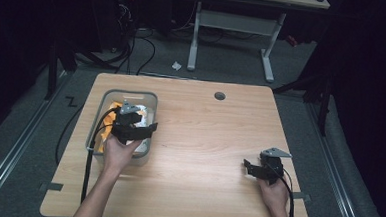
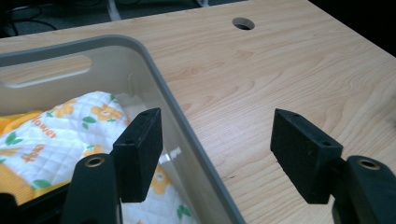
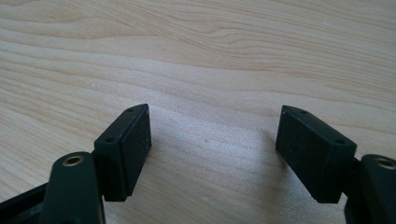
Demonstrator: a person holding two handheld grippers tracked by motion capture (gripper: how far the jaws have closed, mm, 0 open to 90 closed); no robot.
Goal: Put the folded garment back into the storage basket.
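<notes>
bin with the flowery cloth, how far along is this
Done: the flowery cloth lies inside the grey bin. In hand: the left hand-held gripper stands open astride the bin's wall, gripping nothing. Left: presumably a grasp; the right hand-held gripper waits open over bare table.

Bin wall (image 2: 187, 135) between open jaws

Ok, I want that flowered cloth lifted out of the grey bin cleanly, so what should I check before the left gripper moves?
1. Left gripper jaws open: ok, nothing between the pads.
2. Jaws lined up on the flowered cloth: not ok, they straddle the grey bin wall, one inside, one over the table.
3. Cloth lying loose in the bin: cannot tell, part is hidden.
4. Right gripper out of the way: ok, open, over bare table far to the right.
5. Table beside the bin free for setting down: ok.
</notes>
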